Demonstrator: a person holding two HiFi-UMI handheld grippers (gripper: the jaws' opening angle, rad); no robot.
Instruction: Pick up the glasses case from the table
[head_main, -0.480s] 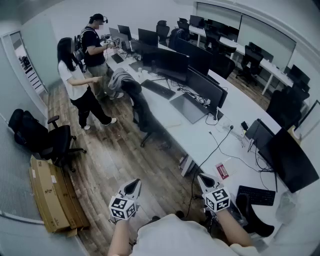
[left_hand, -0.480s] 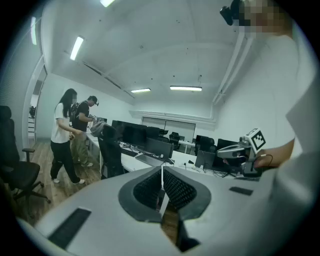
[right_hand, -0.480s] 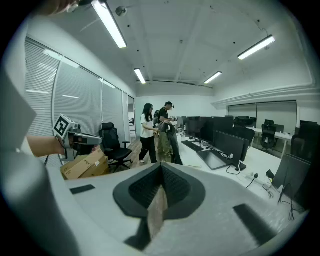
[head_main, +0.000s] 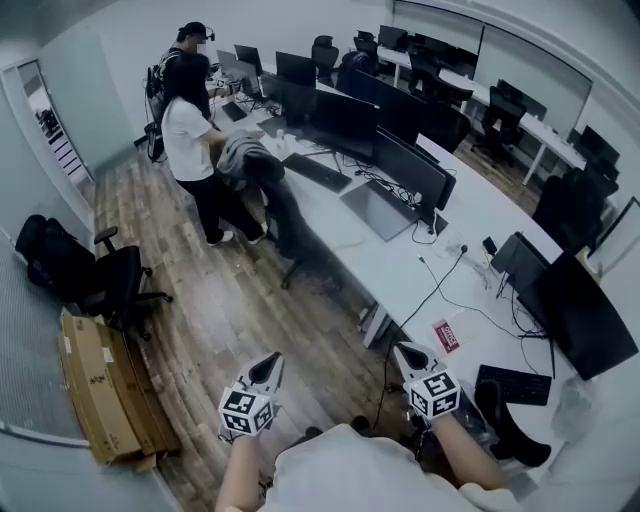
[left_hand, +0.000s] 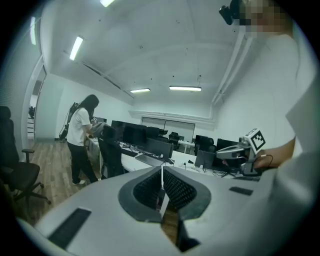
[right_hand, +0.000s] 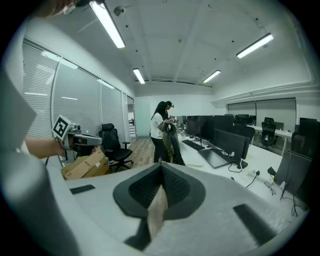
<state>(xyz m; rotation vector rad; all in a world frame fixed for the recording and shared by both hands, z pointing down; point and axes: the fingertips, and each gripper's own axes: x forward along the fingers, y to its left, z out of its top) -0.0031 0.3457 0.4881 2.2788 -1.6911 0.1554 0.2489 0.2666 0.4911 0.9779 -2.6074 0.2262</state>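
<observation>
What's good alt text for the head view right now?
Seen from above, the person holds the left gripper and right gripper shut and empty, side by side, at the near end of a long white desk lined with dark monitors. Two people stand at its far end; a cardboard box lies on the wooden floor.

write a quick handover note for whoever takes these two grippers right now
Left gripper: shut, empty, held over the floor.
Right gripper: shut, empty, by the near end of the table.
Glasses case: I cannot pick it out on the table in any view.
Done: nothing; no grip made.
Left: find the case, open a gripper, close on it, lift it.
</observation>
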